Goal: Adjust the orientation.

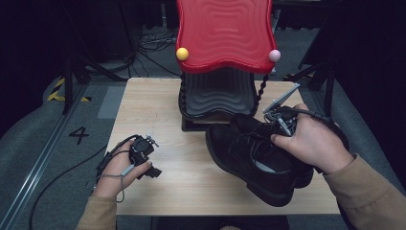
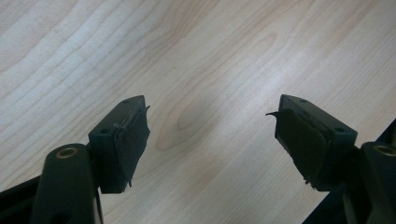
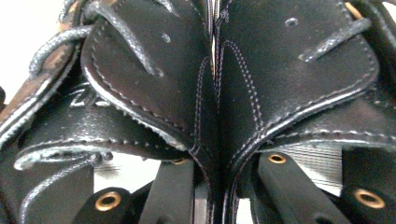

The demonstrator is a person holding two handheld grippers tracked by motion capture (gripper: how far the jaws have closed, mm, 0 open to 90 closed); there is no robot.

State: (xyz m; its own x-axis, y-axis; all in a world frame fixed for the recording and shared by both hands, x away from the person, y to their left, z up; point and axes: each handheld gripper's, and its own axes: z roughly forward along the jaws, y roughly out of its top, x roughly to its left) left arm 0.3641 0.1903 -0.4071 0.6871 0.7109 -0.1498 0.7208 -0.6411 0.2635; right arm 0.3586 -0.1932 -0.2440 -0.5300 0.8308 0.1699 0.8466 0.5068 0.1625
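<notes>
Two black leather lace-up shoes (image 1: 249,155) hang side by side above the right half of the wooden table (image 1: 158,110). My right gripper (image 1: 277,129) is shut on them. In the right gripper view one jaw reaches into each shoe, and the gripper (image 3: 217,177) pinches their touching inner walls (image 3: 205,93) together. A hand covers most of this gripper in the high view. My left gripper (image 1: 149,171) rests low at the table's front left, held in the other hand. In its own view the left gripper (image 2: 212,140) stands open over bare wood.
A rack with a red wavy top shelf (image 1: 224,33) and a black wavy lower shelf (image 1: 218,93) stands at the table's back middle, just behind the shoes. Cables lie on the grey floor (image 1: 43,143) to the left and behind.
</notes>
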